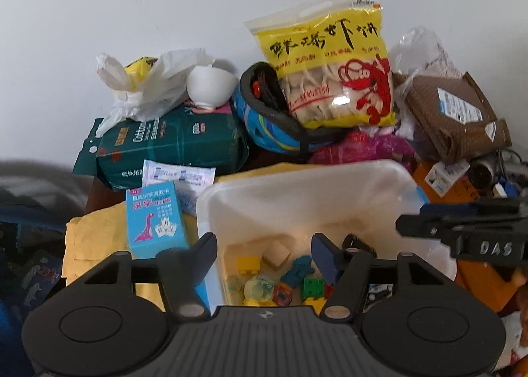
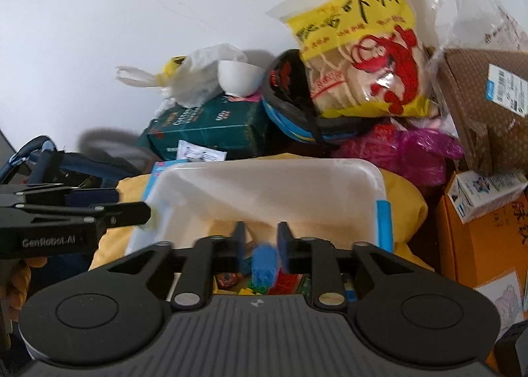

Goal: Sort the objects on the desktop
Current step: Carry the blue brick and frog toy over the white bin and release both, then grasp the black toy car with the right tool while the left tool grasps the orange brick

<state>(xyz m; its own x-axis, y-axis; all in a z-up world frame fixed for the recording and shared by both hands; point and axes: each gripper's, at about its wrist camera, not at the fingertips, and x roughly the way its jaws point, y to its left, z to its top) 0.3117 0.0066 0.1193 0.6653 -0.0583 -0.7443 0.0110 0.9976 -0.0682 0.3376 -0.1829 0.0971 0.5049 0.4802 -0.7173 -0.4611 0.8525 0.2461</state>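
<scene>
A translucent white bin (image 1: 297,175) sits on a yellow padded sheet, with small toys on its floor: a yellow brick (image 1: 249,263), a tan cube (image 1: 279,253), a green brick (image 1: 313,286) and a blue figure (image 1: 298,269). My left gripper (image 1: 264,245) hangs open over the bin's near-left part, with nothing between its fingers. My right gripper (image 2: 261,238) is above the same bin (image 2: 264,169), its jaws a little apart. A blurred blue studded brick (image 2: 264,263) lies just below its fingertips, and the pads do not press on it. Each gripper shows side-on in the other's view: the right gripper (image 1: 406,225) and the left gripper (image 2: 142,212).
A blue card box (image 1: 153,222) leans at the bin's left. Behind it stand a green cotton-pad pack (image 1: 175,142), a white bowl (image 1: 211,86), a blue helmet (image 1: 264,126), a yellow snack bag (image 1: 333,70) and a brown parcel (image 1: 455,113). An orange box (image 2: 485,245) stands to the right.
</scene>
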